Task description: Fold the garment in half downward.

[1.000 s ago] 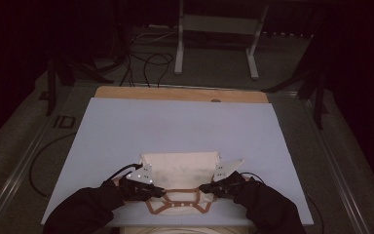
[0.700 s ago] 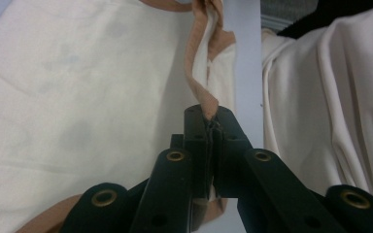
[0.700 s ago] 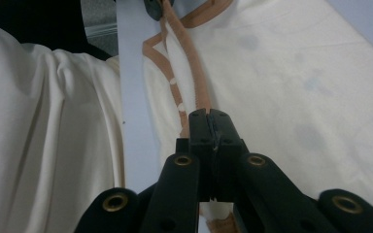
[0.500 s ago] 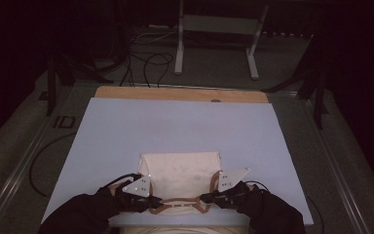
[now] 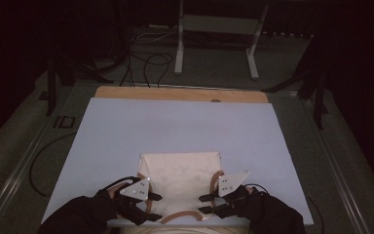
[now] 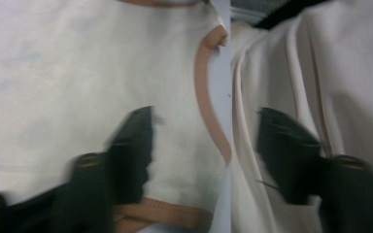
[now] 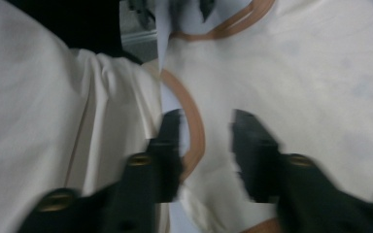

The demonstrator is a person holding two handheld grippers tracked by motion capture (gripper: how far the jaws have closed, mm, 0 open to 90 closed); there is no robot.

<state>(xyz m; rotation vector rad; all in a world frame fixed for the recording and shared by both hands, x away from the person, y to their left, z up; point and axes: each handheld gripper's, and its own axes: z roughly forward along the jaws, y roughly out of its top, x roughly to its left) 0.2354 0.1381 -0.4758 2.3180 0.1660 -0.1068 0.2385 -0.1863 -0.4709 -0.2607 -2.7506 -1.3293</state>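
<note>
A cream garment (image 5: 180, 178) with brown trim (image 5: 179, 217) lies flat at the near middle of the pale blue mat (image 5: 126, 126). My left gripper (image 5: 153, 206) stands at its near left corner and my right gripper (image 5: 204, 204) at its near right corner. Both have just been opening their jaws. In the left gripper view, the left gripper (image 6: 206, 145) is open astride the garment's (image 6: 77, 73) brown-trimmed edge (image 6: 206, 111), its pads off the cloth. In the right gripper view, the right gripper (image 7: 209, 145) is open over the curved brown trim (image 7: 196, 131).
A wooden board's edge (image 5: 180, 93) shows past the mat's far side. Cables (image 5: 146, 63) and a metal stand (image 5: 214, 24) sit on the floor beyond. Pleated cream fabric (image 6: 296, 73) hangs at the table's near edge. Dark sleeves (image 5: 272, 217) come in from below.
Both hands drew the garment's near edge toward the person and laid it flat. Both grippers, shut on the cloth before, now stand open and have let it go.
</note>
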